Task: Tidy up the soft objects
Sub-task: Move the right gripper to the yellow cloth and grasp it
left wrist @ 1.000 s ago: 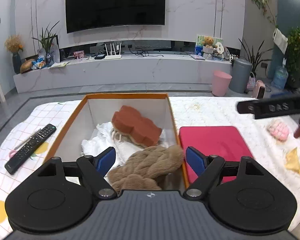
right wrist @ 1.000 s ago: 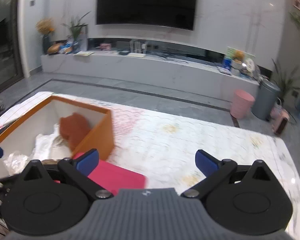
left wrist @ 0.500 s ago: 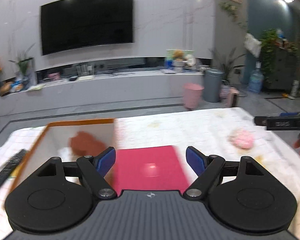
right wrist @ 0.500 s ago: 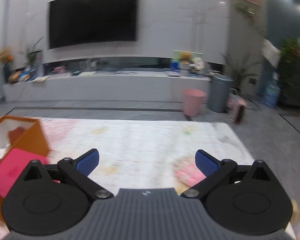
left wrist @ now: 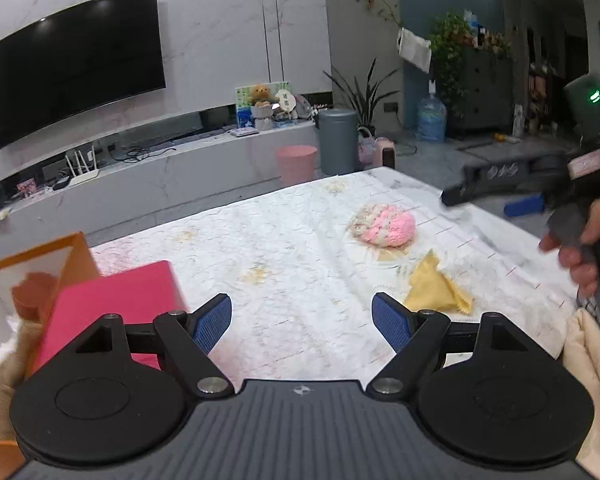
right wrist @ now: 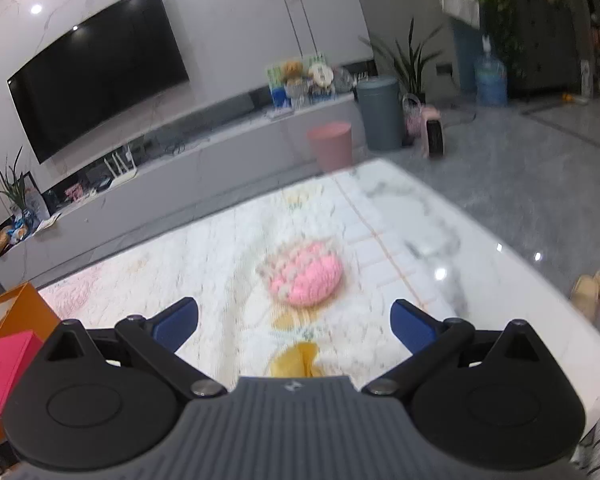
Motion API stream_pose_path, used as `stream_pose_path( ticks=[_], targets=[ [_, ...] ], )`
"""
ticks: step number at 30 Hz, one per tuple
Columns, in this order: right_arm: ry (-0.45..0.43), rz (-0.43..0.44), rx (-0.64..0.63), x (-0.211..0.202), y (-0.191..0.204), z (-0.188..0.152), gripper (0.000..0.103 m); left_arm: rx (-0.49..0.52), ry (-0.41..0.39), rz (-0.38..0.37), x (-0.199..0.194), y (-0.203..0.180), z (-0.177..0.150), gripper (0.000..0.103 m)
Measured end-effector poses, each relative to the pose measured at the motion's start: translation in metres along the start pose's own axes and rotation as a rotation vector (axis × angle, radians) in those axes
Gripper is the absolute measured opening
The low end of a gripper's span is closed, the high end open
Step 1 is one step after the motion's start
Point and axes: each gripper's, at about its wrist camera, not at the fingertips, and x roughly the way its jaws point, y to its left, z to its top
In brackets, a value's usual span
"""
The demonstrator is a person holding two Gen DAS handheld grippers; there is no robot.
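A pink and white knitted soft object [left wrist: 385,225] lies on the white patterned tablecloth [left wrist: 292,256]; it also shows in the right wrist view [right wrist: 306,272]. A yellow cloth [left wrist: 438,290] lies just in front of it, and shows in the right wrist view [right wrist: 296,362]. An orange box [left wrist: 28,264] at the far left holds a brown soft object [left wrist: 32,294], white cloth and a tan knitted piece [left wrist: 4,364]. My left gripper [left wrist: 302,326] is open and empty above the table. My right gripper [right wrist: 294,324] is open and empty, above the yellow cloth, short of the pink object.
A pink flat box [left wrist: 116,304] lies beside the orange box. The right hand-held gripper [left wrist: 580,184] shows at the right of the left wrist view. The table's far and right edges drop to a grey floor with a pink bin [left wrist: 296,162] and grey bin [left wrist: 337,140].
Both grippers have swung right, away from the orange box and toward the pink knitted object and yellow cloth. Both stay open and empty.
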Motion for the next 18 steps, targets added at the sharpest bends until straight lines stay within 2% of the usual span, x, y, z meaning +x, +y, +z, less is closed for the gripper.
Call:
stream_pose_path(
  ticks=[3,7,8,9,11,15,16,17,18],
  targets=[
    [0.068,-0.033,-0.015,0.022,0.001,-0.009,0.1,0.009,0.001,-0.056,0.0,-0.004,-0.008,0.094],
    [0.156,-0.06,-0.094,0.059,0.015,-0.027,0.098,0.032,0.036,-0.04,0.0,-0.002,-0.018,0.094],
    [0.17,-0.075,-0.125,0.068,0.019,-0.032,0.09,0.033,0.045,-0.042,0.001,0.0,-0.019,0.094],
    [0.183,-0.086,-0.143,0.077,0.021,-0.036,0.077,0.028,0.052,-0.044,0.002,0.001,-0.021,0.094],
    [0.206,-0.108,-0.135,0.091,0.019,-0.043,0.066,0.014,0.059,-0.044,0.003,0.006,-0.022,0.094],
    [0.24,-0.109,-0.145,0.106,0.019,-0.053,0.062,-0.015,0.057,-0.043,0.001,0.013,-0.019,0.094],
    [0.229,-0.119,-0.178,0.105,0.023,-0.055,0.057,-0.019,0.056,-0.042,0.001,0.015,-0.018,0.094],
    [0.221,-0.138,-0.235,0.106,0.026,-0.058,0.048,-0.021,0.056,-0.042,0.001,0.016,-0.018,0.094],
    [0.209,-0.157,-0.296,0.106,0.029,-0.06,0.046,-0.022,0.057,-0.041,0.0,0.017,-0.018,0.094]
  ],
)
